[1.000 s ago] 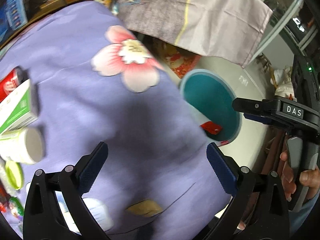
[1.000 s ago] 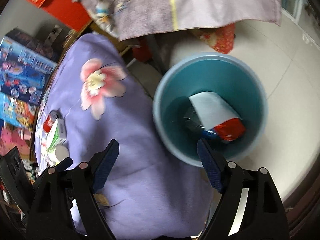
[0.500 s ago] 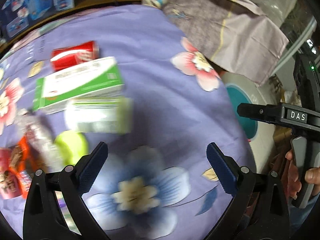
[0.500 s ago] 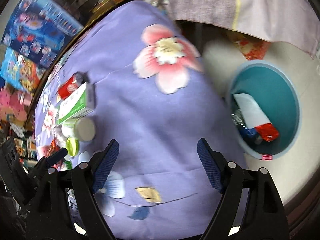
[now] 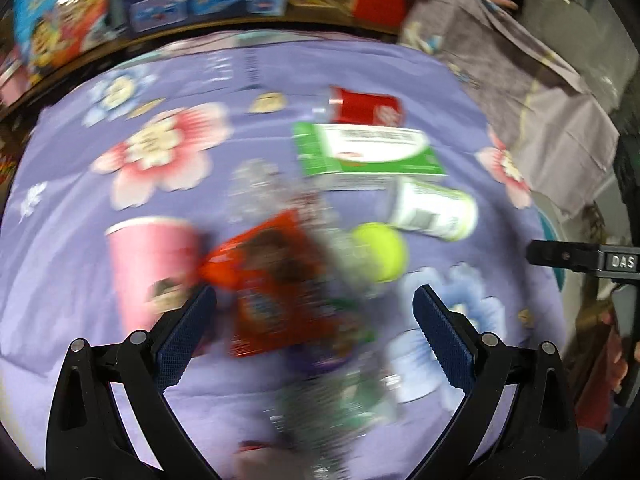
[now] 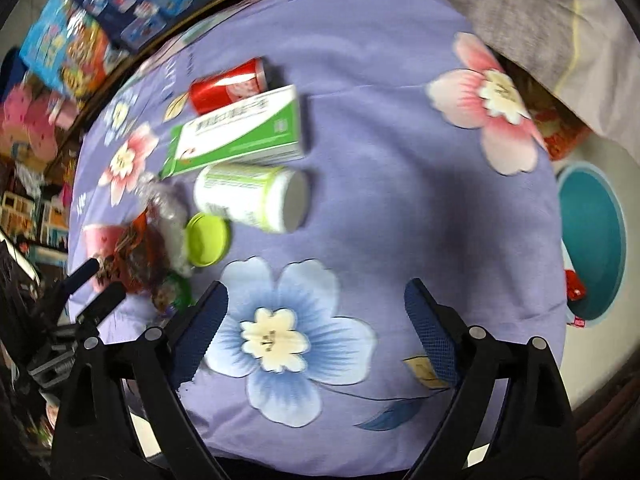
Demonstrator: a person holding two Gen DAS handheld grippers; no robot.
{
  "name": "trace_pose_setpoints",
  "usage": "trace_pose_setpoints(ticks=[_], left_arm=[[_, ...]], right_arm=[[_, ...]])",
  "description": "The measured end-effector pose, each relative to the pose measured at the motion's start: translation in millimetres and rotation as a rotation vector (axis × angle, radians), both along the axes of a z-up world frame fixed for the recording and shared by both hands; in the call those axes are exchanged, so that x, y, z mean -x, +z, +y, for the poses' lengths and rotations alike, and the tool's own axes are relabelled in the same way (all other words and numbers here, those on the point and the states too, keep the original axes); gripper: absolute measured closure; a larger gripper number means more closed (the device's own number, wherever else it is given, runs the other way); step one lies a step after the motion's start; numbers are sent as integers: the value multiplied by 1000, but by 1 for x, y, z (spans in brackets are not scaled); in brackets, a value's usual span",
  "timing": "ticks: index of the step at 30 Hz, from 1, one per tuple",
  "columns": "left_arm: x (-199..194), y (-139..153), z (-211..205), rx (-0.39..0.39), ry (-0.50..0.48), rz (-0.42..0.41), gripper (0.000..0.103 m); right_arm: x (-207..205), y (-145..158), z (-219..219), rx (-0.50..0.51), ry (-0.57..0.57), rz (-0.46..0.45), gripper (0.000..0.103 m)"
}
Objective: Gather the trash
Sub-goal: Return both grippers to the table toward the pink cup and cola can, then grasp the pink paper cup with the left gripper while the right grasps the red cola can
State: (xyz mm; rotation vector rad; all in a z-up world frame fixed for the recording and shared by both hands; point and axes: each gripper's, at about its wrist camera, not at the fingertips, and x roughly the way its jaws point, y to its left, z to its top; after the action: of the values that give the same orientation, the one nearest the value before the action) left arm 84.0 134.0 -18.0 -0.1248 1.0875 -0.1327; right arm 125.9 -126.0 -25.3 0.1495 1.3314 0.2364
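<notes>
Some trash already lies in the teal bin (image 6: 592,236), but the can (image 6: 228,86), box (image 6: 240,132) and wrappers (image 5: 276,284) remain on the surface (image 6: 400,160), both tongs (image 5: 314,328) (image 6: 316,320) apart and empty.

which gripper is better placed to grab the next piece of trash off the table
Left. The open left gripper hangs right over the orange wrapper, while the open right gripper frames only bare purple tablecloth.

The left gripper (image 5: 314,322) has black plastic arms with round silver screws and dark blue textured pads (image 5: 440,338). The right gripper (image 6: 316,328) looks the same; its black body carries a white "DAS" label.
</notes>
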Motion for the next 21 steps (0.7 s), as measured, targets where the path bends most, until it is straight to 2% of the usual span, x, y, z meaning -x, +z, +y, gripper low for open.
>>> trace_pose_setpoints(ticks=[3,7,10,16,19,21], left_arm=[[5,-5,32,7,57,9,4],[11,-12,69,-27,135,9,4],[11,-17,84,-8,159,26,4],[16,-14,108,9,192,11,4],[16,-12,117,-10,217,2,4],[11,-19,120,-19,215,36,4]], right_arm=[[-1,3,22,25,39,-4,17],[-3,5,49,66,108,-14,17],[-4,7,66,100,158,-22,17],[-10,5,82,119,178,-11,17],[-11,2,87,125,189,-7,17],[-14,2,89,138,202,-4,17]])
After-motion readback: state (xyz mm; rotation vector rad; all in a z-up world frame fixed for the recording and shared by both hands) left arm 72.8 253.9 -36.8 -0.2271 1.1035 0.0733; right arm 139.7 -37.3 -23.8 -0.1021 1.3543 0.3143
